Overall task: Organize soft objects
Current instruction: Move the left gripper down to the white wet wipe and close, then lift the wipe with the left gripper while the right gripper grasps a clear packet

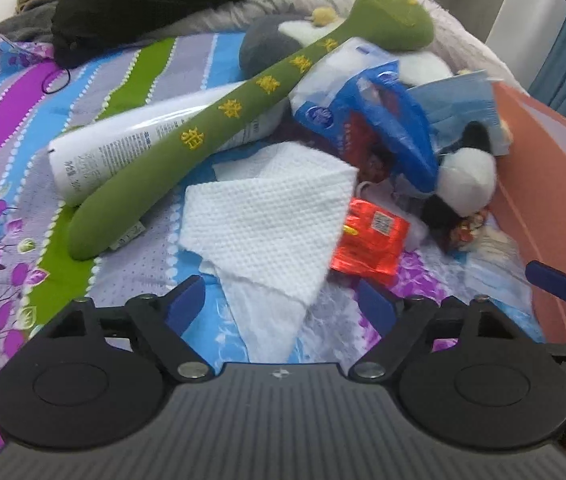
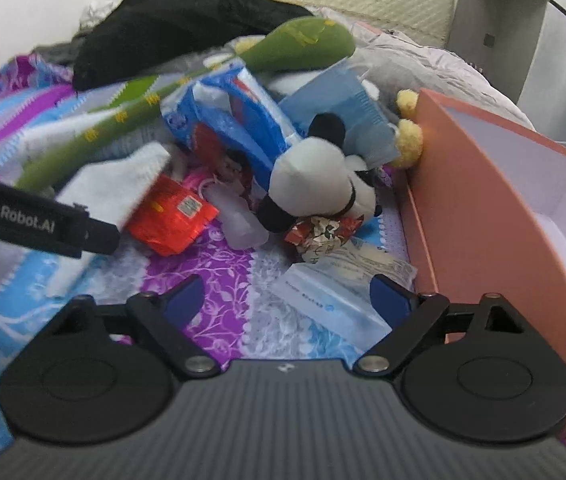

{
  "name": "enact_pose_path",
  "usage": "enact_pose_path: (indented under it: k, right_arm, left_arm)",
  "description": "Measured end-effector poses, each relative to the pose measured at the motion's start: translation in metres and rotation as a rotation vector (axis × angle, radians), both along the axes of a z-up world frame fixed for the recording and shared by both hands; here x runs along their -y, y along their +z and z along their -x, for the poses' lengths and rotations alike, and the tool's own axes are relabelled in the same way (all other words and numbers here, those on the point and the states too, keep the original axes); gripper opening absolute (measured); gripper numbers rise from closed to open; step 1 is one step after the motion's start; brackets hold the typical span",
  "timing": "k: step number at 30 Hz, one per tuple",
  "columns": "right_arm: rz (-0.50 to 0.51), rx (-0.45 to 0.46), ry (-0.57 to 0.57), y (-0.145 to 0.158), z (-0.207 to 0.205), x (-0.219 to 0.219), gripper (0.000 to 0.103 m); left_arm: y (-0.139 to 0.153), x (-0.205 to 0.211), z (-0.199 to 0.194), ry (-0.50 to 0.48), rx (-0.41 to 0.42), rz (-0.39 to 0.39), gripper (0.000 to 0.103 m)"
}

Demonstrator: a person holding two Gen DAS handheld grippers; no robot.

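Both the left gripper (image 1: 281, 306) and right gripper (image 2: 289, 300) hover with fingers wide, holding nothing. The black-and-white plush (image 2: 319, 176) lies on the bed at 12 o'clock from the right gripper, just beside the pink box (image 2: 479, 216) at 2 o'clock. Risk: pinching it could drag the red wrapper (image 2: 321, 232) beneath it, or snag the blue bag (image 2: 235, 116) touching it.

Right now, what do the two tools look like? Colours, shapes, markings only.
Both match: the left tool and right tool each have blue finger pads on black linkage arms with silver pivot pins, two round black discs, and a ribbed dark grey body. In the right wrist view, the left tool's black side carries white "GenRobot.AI" lettering. No cables visible.
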State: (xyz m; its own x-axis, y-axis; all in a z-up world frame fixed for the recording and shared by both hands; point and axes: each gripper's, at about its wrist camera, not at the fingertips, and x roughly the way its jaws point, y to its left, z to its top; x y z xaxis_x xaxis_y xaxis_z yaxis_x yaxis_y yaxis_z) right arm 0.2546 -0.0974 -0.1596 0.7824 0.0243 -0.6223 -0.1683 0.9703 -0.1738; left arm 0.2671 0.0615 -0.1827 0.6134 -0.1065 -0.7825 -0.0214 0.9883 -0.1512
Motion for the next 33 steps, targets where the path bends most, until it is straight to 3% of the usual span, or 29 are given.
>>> enact_pose_path:
  k: [3,7,9,12,13,17,18,19,25,33]
  right_arm:
    - [0.07,-0.001,-0.006,-0.013,-0.01,-0.003,0.09]
    - [0.073,-0.006,-0.012,-0.021,-0.019,-0.001,0.09]
    - [0.044,-0.021,-0.015,-0.022,-0.023,0.002,0.085]
    - [0.01,-0.04,-0.038,-0.02,-0.025,0.008,0.073]
    - [0.013,-0.04,-0.041,-0.019,-0.024,0.01,0.067]
    - [0.014,-0.044,-0.054,-0.014,-0.022,0.014,0.036]
    - [0.01,-0.048,-0.054,-0.012,-0.022,0.016,0.031]
    - [-0.005,-0.055,-0.05,-0.01,-0.02,0.018,0.018]
    - [-0.006,-0.014,-0.035,0.006,0.003,0.014,0.009]
    - [-0.043,0.025,-0.016,0.032,0.035,0.013,0.005]
  left_arm:
    - [-0.01,-0.001,-0.012,-0.008,-0.011,-0.01,0.081]
    - [-0.02,-0.001,-0.021,-0.011,-0.015,-0.036,0.072]
    - [-0.021,0.0,-0.023,-0.015,-0.005,-0.055,0.067]
    - [-0.02,-0.002,-0.023,-0.008,0.003,-0.064,0.053]
    - [-0.02,-0.003,-0.022,-0.002,0.004,-0.066,0.044]
    - [-0.017,-0.01,-0.016,0.022,0.006,-0.045,0.017]
    - [-0.015,-0.011,-0.014,0.027,0.006,-0.031,0.016]
    - [-0.013,-0.012,-0.011,0.03,0.008,-0.02,0.015]
    - [0.005,-0.014,0.016,0.069,0.048,0.029,0.013]
    - [0.029,-0.01,0.061,0.083,0.076,0.048,0.013]
